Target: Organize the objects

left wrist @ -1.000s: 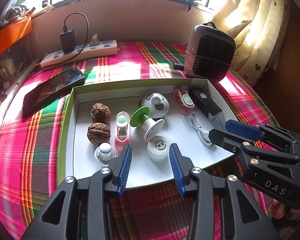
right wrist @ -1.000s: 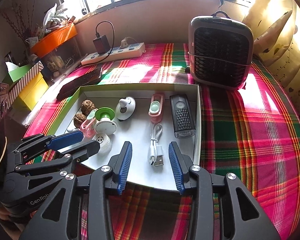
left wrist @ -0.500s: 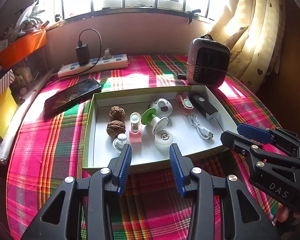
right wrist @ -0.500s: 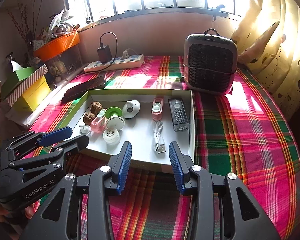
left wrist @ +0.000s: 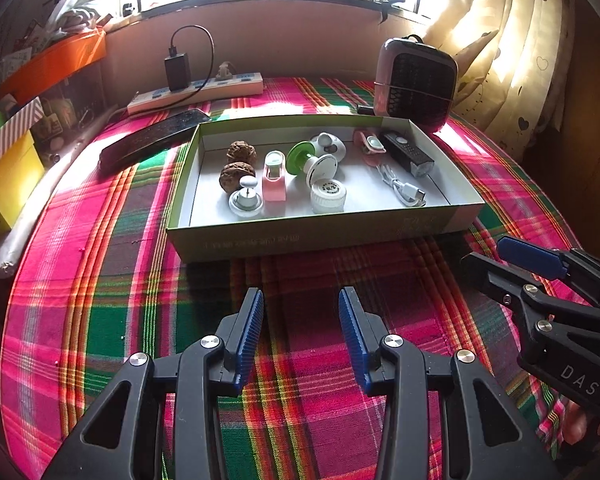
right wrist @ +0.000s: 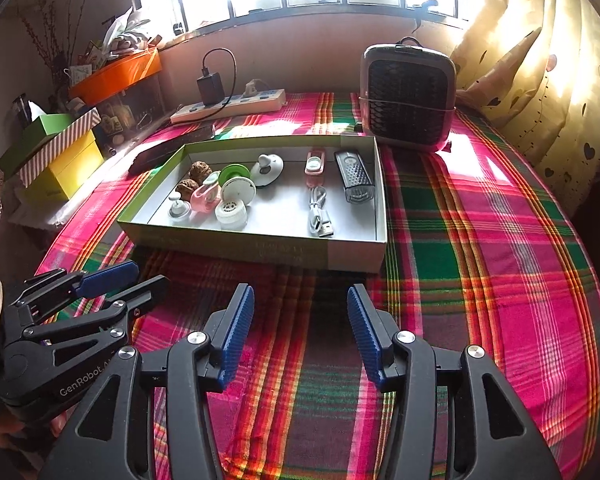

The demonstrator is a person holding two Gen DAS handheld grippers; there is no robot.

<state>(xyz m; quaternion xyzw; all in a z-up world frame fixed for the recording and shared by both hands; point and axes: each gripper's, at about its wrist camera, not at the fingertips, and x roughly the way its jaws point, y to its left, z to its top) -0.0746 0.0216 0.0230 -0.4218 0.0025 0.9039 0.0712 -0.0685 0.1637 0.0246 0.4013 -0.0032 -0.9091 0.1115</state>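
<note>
jaws of the left gripper stand apart and empty; those of the right gripper are opening, nothing between them. both hover over plaid cloth, near side of the box of small objects.

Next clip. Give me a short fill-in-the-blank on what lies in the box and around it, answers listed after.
1. The two walnuts lie inside the ____.
2. The white cable lies beside the black ____.
3. The phone lies outside the tray, on the plaid ____.
4. The heater stands behind the tray, near the ____.

Answers: tray; flashlight; cloth; curtain
</note>
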